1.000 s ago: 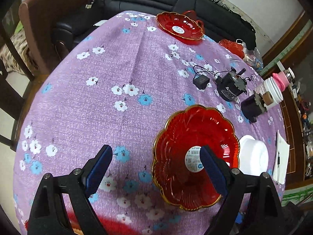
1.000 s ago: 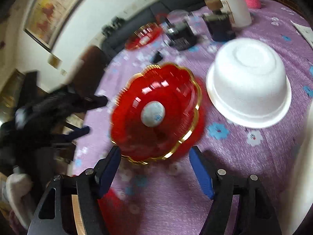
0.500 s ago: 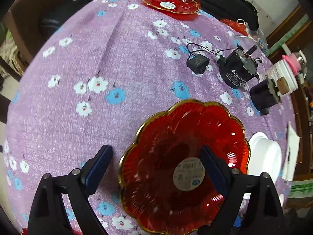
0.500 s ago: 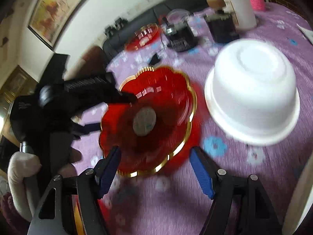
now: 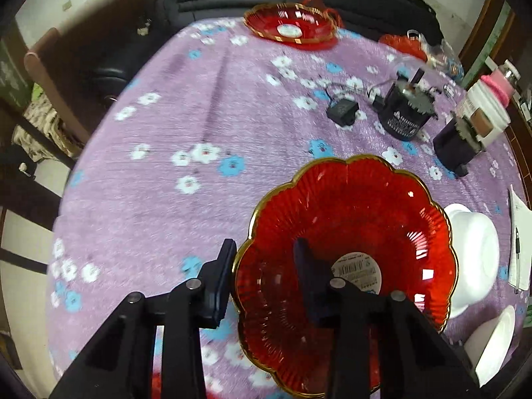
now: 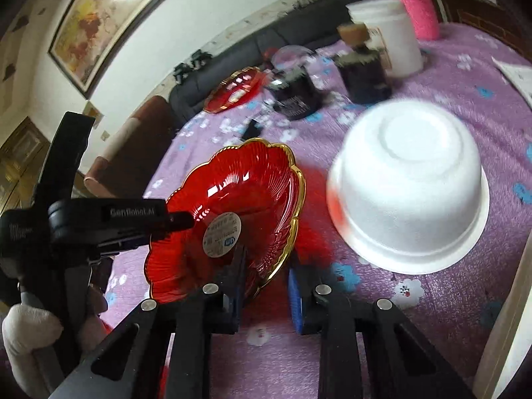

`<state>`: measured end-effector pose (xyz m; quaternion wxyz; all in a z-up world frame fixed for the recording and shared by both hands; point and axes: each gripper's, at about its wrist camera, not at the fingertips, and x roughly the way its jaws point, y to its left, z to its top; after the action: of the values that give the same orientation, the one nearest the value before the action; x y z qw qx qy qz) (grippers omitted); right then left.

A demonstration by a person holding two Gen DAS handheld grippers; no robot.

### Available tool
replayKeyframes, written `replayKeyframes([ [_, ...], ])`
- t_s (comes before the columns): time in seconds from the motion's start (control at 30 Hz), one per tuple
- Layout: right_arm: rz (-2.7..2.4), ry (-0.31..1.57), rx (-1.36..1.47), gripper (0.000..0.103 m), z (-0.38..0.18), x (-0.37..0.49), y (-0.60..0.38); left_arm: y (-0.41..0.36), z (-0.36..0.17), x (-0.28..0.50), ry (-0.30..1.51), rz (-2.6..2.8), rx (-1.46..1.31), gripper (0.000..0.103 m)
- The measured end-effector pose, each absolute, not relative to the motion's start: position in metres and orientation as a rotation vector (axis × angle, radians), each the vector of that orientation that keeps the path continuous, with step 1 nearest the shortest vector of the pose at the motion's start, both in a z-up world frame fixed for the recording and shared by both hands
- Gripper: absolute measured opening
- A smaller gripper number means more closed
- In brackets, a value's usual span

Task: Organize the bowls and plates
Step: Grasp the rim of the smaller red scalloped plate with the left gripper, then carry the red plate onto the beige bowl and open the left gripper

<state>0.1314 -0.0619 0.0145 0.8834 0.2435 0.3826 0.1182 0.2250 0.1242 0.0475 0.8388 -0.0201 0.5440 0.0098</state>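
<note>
You have both grippers on the near red scalloped plate [image 5: 349, 259]. Your left gripper [image 5: 262, 276] is narrowed on its rim: one finger is outside the gold edge, the other is inside on the ribbed glass, beside the round label. Your right gripper [image 6: 266, 276] is also narrowed on the opposite rim, one finger inside the plate and the blue pad outside. In the right wrist view the plate [image 6: 229, 216] looks tilted, its far edge higher than the near one, so I judge it is already leaving the purple flowered tablecloth [image 5: 166, 139], but I cannot tell if one edge touches the cloth.

So the step in hand is, I think, the pick-up of this plate. The second red plate [image 5: 292, 26] stands at the far edge of the table, well apart, and stacking onto it seems the likely goal. Just beside the held plate is the upturned white foam bowl [image 6: 409, 193], and another white bowl [image 5: 495, 342] is near it.

For the next move, keep both grips firm, because glass can slip, and lift level. Pass to the left of the black motor [image 5: 405, 113] and the small black adapter [image 5: 342, 113] with its wires.
</note>
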Motion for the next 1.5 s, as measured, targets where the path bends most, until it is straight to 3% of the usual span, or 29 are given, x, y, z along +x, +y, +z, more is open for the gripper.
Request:
replayKeyframes([
  [0.47, 0.509, 0.687, 0.374, 0.024, 0.069, 0.066, 0.006, 0.204, 0.112, 0.086, 0.989, 0.157, -0.163, 0.035],
  [0.67, 0.626, 0.737, 0.305, 0.025, 0.071, 0.035, 0.046, 0.246, 0.108, 0.024, 0.964, 0.246, -0.225, 0.035],
  [1.07, 0.635, 0.86, 0.223, 0.025, 0.043, 0.005, 0.08, 0.274, 0.067, -0.019, 1.019, 0.294, -0.301, 0.035],
  [1.13, 0.636, 0.855, 0.206, 0.026, 0.043, 0.004, 0.083, 0.276, 0.067, -0.022, 1.007, 0.301, -0.305, 0.038],
  [1.23, 0.617, 0.847, 0.184, 0.027, 0.046, 0.003, 0.089, 0.276, 0.069, -0.025, 0.985, 0.284, -0.308, 0.052],
  [1.3, 0.604, 0.845, 0.164, 0.038, 0.047, 0.005, 0.093, 0.271, 0.073, -0.027, 0.958, 0.274, -0.291, 0.062],
  [1.37, 0.594, 0.826, 0.149, 0.051, 0.05, 0.004, 0.094, 0.268, 0.078, -0.031, 0.934, 0.266, -0.277, 0.066],
  [1.5, 0.571, 0.779, 0.125, 0.054, 0.06, -0.005, 0.092, 0.267, 0.088, -0.041, 0.886, 0.251, -0.29, 0.068],
])
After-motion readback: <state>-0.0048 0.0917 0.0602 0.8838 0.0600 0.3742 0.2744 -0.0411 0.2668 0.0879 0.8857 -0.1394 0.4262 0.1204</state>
